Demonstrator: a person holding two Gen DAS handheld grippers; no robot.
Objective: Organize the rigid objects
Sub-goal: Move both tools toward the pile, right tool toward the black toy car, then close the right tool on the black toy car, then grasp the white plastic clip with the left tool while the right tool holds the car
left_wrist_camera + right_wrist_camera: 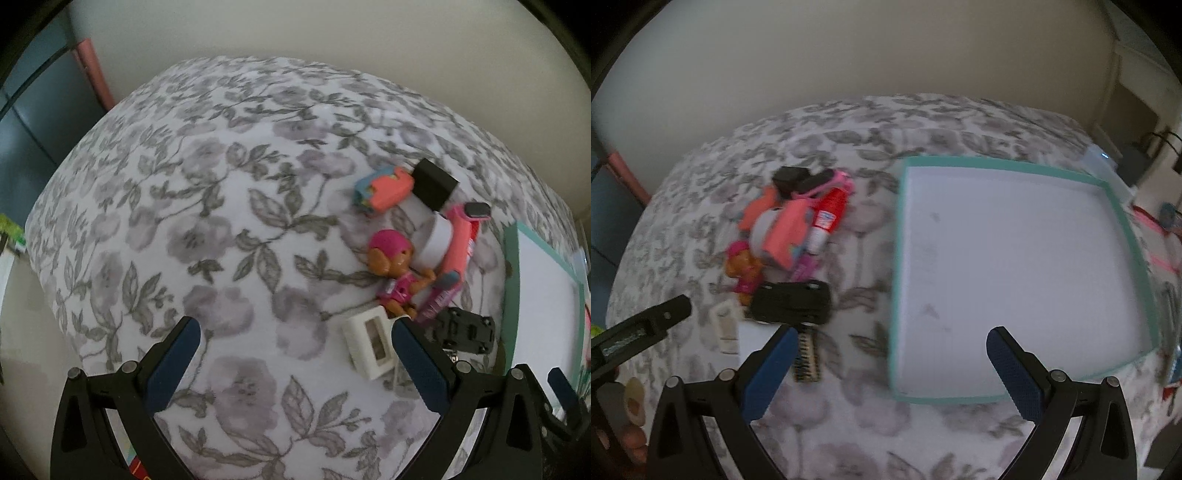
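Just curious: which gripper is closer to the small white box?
Left. The left gripper has one finger beside the small white box; the right gripper hangs farther off, toward the teal tray.

We see a white cloth (229, 206) with grey flowers, a teal-rimmed white tray (1008, 258), a pink-helmeted toy (395, 273), blue fingers (173, 369).

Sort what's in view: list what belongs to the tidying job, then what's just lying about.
Job:
teal tray, empty
toy figure
white sharpener
black cube
coral toy
red-capped tube
black case
small brush

Lying about:
floral cover
pink roll
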